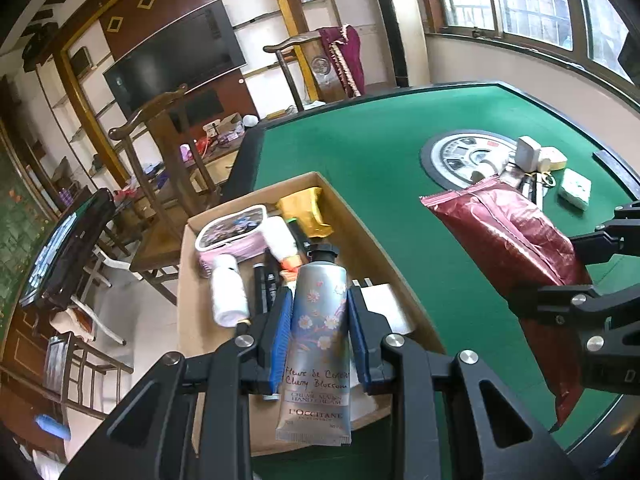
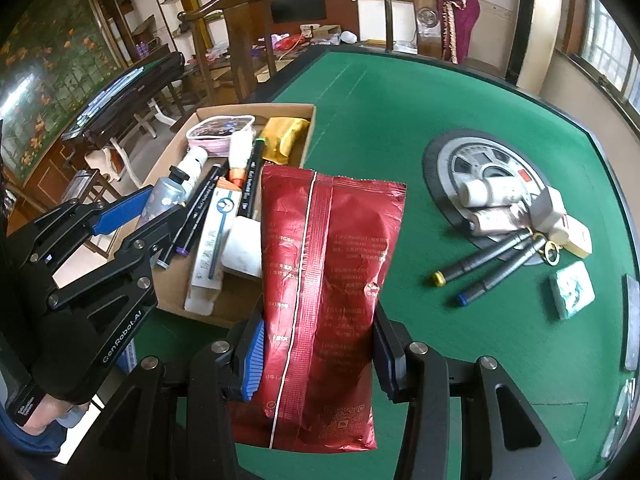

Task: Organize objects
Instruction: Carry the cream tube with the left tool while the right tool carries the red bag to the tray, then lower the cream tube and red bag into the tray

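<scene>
Left tongs (image 1: 319,320) pinch a hand cream tube (image 1: 318,344) over the box (image 2: 200,308), which holds markers (image 2: 250,184) and a pouch (image 2: 220,130). Right tongs (image 2: 318,354) clamp a red bag (image 2: 328,280) above the tabletop (image 2: 400,100).

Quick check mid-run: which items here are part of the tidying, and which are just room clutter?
Job: hand cream tube in left gripper; red pouch in right gripper; cardboard box; loose markers on the table.

Lying about: wooden chairs; television.

Two grippers (image 2: 318,354), one box (image 2: 172,160), perhaps five markers (image 2: 486,258).
</scene>
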Demonstrator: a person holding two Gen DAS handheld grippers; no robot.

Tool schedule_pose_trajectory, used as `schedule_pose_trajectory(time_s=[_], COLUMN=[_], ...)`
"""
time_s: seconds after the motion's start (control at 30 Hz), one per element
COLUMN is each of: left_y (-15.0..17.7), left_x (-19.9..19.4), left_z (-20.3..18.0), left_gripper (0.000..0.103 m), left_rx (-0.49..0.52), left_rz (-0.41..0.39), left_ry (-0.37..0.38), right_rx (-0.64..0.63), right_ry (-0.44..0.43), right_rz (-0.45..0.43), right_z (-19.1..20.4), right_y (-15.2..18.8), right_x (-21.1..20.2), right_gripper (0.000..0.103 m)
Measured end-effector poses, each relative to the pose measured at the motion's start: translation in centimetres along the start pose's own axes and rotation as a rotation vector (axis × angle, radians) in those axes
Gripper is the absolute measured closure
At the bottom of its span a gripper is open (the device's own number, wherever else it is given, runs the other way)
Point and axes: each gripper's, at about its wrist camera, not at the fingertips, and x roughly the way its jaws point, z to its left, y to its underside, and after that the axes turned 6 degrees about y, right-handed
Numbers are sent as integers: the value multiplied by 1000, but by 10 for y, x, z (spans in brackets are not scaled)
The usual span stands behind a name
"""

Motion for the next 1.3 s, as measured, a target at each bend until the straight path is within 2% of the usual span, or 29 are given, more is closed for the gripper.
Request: schedule_pose_trajectory(time_s=[0.73,1.3], left_y=[20,33], left_x=[18,34], left_z=[50,81], left_gripper=[76,76], left_rx=[-39,-137], left_rz=[52,98], left_ry=[-17,4], right_rx=[-61,-108], right_ry=[-28,-8], right_rz=[27,55], right_z=[58,81], right_y=[-39,-59], right_x=[31,64], right_gripper=[54,53])
